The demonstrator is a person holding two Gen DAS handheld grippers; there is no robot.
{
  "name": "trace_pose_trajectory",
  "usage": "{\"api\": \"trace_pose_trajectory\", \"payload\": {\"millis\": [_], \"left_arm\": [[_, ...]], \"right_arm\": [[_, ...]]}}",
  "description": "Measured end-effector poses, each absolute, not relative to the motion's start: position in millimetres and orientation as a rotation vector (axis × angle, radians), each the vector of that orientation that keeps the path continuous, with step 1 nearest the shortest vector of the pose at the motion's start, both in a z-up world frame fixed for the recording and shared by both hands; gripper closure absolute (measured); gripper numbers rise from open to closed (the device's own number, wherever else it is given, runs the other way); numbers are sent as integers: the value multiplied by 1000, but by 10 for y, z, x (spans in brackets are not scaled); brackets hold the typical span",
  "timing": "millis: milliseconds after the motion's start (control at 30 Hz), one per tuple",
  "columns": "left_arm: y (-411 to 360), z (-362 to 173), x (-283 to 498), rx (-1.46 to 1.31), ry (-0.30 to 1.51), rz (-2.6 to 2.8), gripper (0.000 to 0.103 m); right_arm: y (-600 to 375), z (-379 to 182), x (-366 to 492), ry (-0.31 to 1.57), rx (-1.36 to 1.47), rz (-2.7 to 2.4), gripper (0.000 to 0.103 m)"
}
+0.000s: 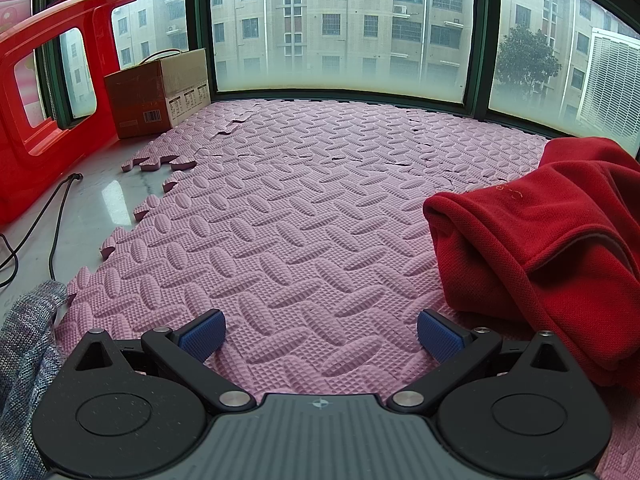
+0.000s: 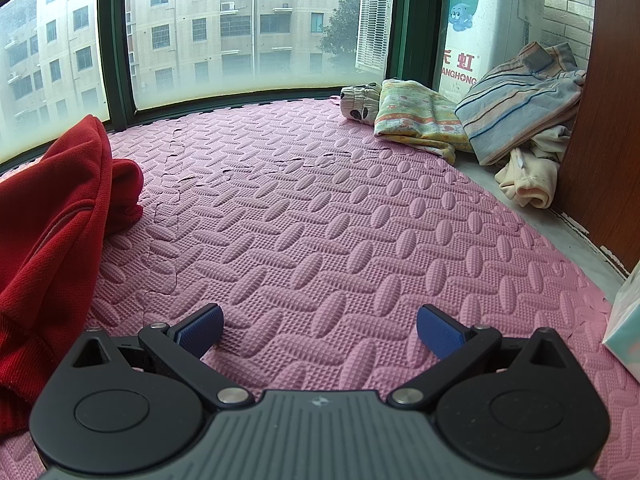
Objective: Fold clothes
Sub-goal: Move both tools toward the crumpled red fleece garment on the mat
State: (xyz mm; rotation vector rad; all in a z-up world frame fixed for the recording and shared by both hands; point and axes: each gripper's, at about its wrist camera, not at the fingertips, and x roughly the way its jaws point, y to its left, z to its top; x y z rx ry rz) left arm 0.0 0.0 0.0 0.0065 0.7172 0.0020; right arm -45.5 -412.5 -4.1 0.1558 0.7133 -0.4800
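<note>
A red knit garment (image 1: 552,240) lies bunched on the pink foam mat (image 1: 300,208), right of my left gripper (image 1: 321,334). That gripper is open and empty, low over the mat, its blue pads (image 1: 204,336) wide apart. In the right wrist view the same red garment (image 2: 52,240) lies at the left, beside my right gripper (image 2: 320,330), which is open and empty over the mat (image 2: 320,208). Neither gripper touches the garment.
A red plastic stool (image 1: 44,120), a cardboard box (image 1: 160,92), a black cable (image 1: 56,216) and a grey knit cloth (image 1: 28,352) are at the left. Folded clothes (image 2: 480,120) pile at the back right by a wooden panel (image 2: 604,140). A tissue box (image 2: 628,320) sits at the right edge.
</note>
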Motion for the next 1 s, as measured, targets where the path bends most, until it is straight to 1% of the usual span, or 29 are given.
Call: {"api": "trace_pose_trajectory", "payload": {"millis": [667, 1000], "left_arm": [[-3, 14, -12, 7, 720, 10, 0], [-116, 127, -209, 22, 728, 4, 0]], "right_arm": [[-4122, -34, -452, 722, 153, -482, 0], [-4087, -8, -513, 739, 150, -456, 0]]}}
